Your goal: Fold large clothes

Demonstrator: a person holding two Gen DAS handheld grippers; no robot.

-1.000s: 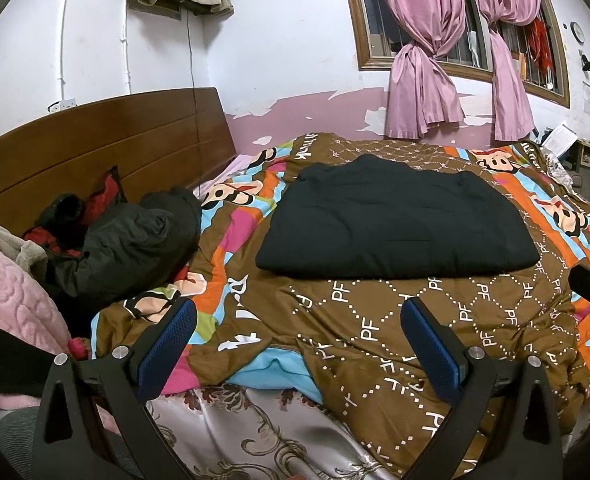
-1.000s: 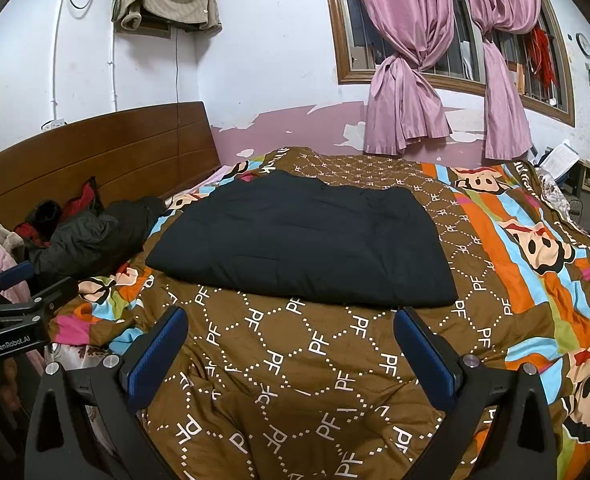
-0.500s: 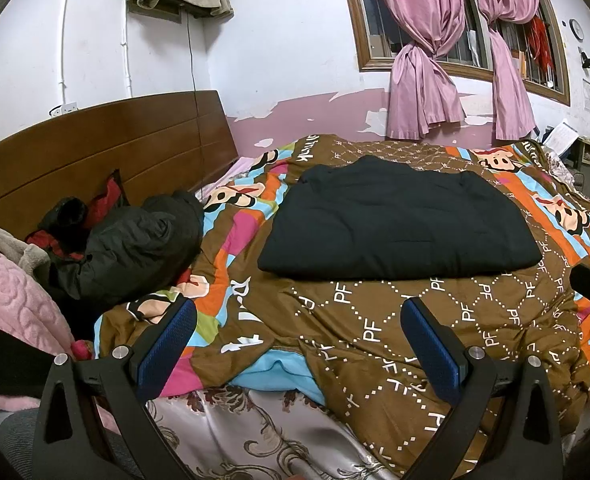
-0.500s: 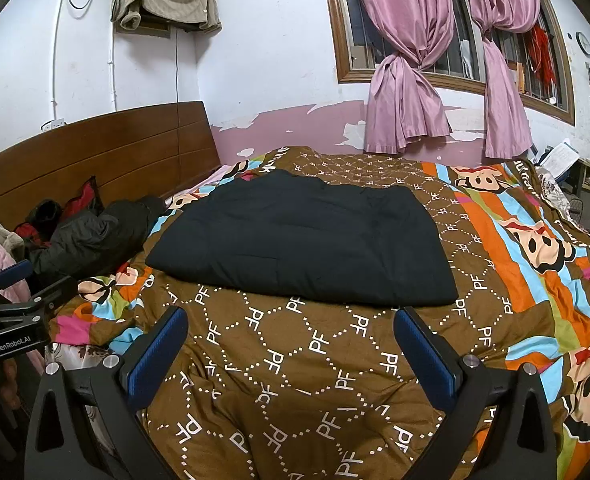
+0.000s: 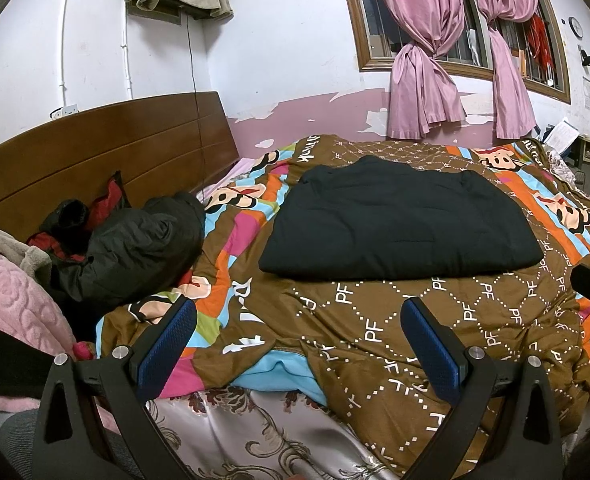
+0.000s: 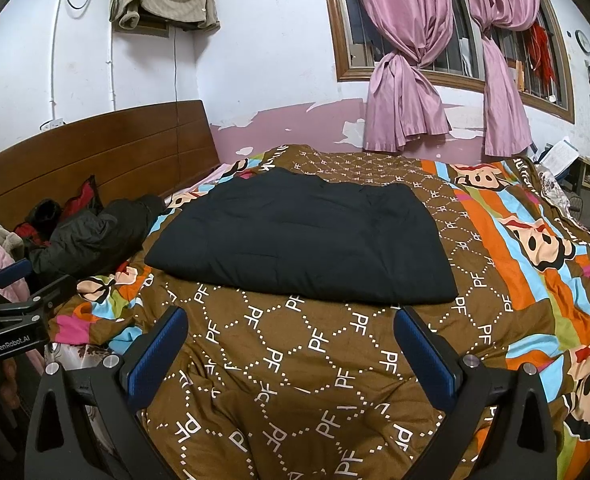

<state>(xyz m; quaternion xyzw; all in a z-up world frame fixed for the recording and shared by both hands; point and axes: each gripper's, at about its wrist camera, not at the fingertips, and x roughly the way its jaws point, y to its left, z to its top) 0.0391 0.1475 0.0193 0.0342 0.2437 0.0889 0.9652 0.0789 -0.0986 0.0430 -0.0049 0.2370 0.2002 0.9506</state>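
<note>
Lying folded in a flat rectangle, the black garment sits in the middle of the bed's patterned quilt.

Its squared edges and flat lie suggest the folding is done or nearly done, and the open quilt around it gives room for one more fold if needed. A crumpled dark jacket waits against the wooden headboard, probably next in line. Both grippers hover short of the garment's near edge, level and pointing across the bed: the left gripper and the right gripper each stand wide apart, holding nothing.
</note>
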